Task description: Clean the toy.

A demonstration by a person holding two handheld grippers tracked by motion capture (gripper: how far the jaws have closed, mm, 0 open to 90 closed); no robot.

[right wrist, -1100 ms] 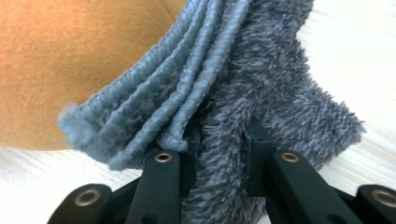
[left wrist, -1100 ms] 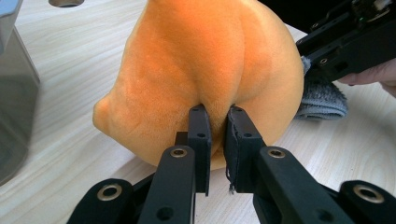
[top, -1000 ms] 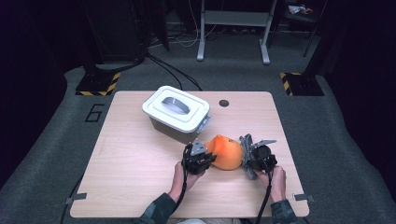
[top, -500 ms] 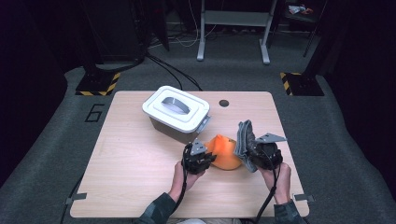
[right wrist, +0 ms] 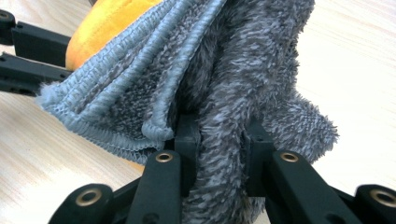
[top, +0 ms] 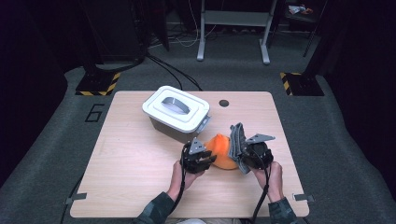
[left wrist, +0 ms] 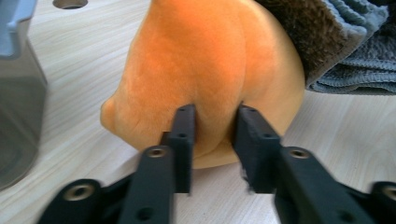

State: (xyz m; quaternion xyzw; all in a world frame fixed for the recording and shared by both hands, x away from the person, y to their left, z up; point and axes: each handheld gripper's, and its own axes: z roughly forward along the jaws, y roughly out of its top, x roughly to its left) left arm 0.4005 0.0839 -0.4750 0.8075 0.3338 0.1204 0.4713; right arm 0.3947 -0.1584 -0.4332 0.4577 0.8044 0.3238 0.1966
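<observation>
An orange plush lies on the wooden table between my two grippers. My left gripper meets it from the left. Its jaws have just been opening, but a fold of the plush still fills the gap and touches both pads of the left gripper. My right gripper is shut on a grey fluffy cloth, held up against the plush's right side. In the right gripper view the cloth bunches between the right gripper's jaws and hides most of the plush.
A grey box with a white latched lid stands just behind the left gripper, its wall close on the left. A round hole sits near the table's far edge. The other gripper's jaws lie close beside the cloth.
My right gripper has lifted the grey cloth upward and slightly toward the plush. The left hand has stayed where it was beside the plush.
</observation>
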